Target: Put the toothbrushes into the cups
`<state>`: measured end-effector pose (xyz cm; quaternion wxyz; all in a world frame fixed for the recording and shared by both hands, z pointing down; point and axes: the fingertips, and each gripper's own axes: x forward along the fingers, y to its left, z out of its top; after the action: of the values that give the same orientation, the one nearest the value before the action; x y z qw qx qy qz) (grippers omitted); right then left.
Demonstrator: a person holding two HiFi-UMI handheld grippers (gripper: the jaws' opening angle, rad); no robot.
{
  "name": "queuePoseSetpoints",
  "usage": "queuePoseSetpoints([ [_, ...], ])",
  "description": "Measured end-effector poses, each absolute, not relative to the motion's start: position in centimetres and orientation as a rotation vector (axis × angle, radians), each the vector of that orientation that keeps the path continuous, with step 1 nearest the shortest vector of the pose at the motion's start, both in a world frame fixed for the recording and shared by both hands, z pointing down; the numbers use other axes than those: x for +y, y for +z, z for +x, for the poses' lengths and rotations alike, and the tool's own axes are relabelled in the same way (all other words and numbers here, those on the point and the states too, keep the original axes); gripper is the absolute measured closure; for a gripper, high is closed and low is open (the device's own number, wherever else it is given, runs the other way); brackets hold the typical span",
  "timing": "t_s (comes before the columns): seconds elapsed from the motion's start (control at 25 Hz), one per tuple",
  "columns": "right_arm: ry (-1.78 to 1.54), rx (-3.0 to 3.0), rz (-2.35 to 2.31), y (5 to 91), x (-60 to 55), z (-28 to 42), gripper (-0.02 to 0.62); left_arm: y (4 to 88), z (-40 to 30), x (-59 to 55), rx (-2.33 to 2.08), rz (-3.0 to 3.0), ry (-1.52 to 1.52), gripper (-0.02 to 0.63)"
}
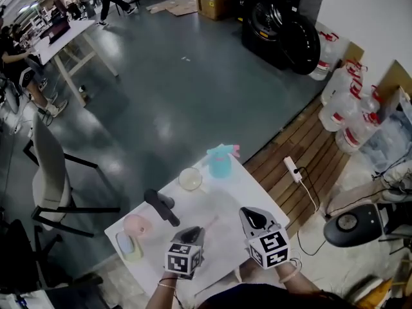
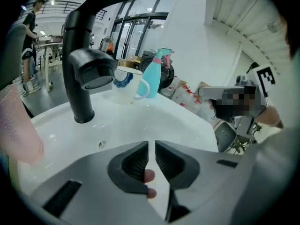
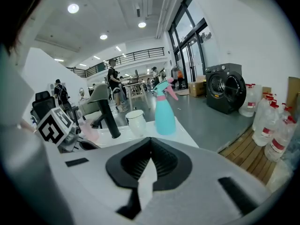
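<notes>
A white washbasin top (image 1: pixel 225 192) carries a black tap (image 1: pixel 161 207), a pink cup (image 1: pixel 135 225) at its left and a white cup (image 1: pixel 190 179) at the far edge. My left gripper (image 1: pixel 193 234) hangs over the basin (image 2: pixel 140 121), its jaws closed to a narrow slit with a pink toothbrush (image 2: pixel 149 176) showing low between them. A thin pink line (image 1: pixel 210 223) runs out from its tip. My right gripper (image 1: pixel 255 219) is beside it, shut and empty, facing the white cup (image 3: pixel 136 122) and the tap (image 3: pixel 108 116).
A blue spray bottle (image 1: pixel 219 161) stands at the far corner next to the white cup. A blue and yellow item (image 1: pixel 127 244) lies left of the pink cup. On the floor are a power strip (image 1: pixel 293 169), water bottles (image 1: pixel 344 108) and a chair (image 1: pixel 51 172).
</notes>
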<state>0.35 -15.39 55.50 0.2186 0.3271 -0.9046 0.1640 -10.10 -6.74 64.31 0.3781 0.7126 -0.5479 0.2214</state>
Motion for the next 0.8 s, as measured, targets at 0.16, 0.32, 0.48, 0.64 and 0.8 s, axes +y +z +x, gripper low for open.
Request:
queuePoseSetpoints([
  [0.16,0.464,-2.489,0.917,56.0,-15.5,0.7,0.592,65.3,-10.0,-7.0,-1.367,1.821,0.589,0.554],
  [0.32,0.474,-2.472,0.928,56.4,-15.4,1.1,0.592,66.2,-10.1,-7.2,-1.351,1.815,0.600,0.546],
  [0.48,0.484,-2.455,0.942,56.9,-15.5,1.6,0.592,67.1,-9.9,-7.6,-1.327,1.819,0.612,0.533],
  [0.64,0.496,-2.437,0.956,57.4,-15.5,2.1,0.592,68.1,-9.8,-8.0,-1.303,1.824,0.636,0.523],
  [0.8,0.507,-2.422,0.970,57.9,-15.5,2.6,0.592,68.9,-9.7,-8.3,-1.282,1.827,0.661,0.522],
])
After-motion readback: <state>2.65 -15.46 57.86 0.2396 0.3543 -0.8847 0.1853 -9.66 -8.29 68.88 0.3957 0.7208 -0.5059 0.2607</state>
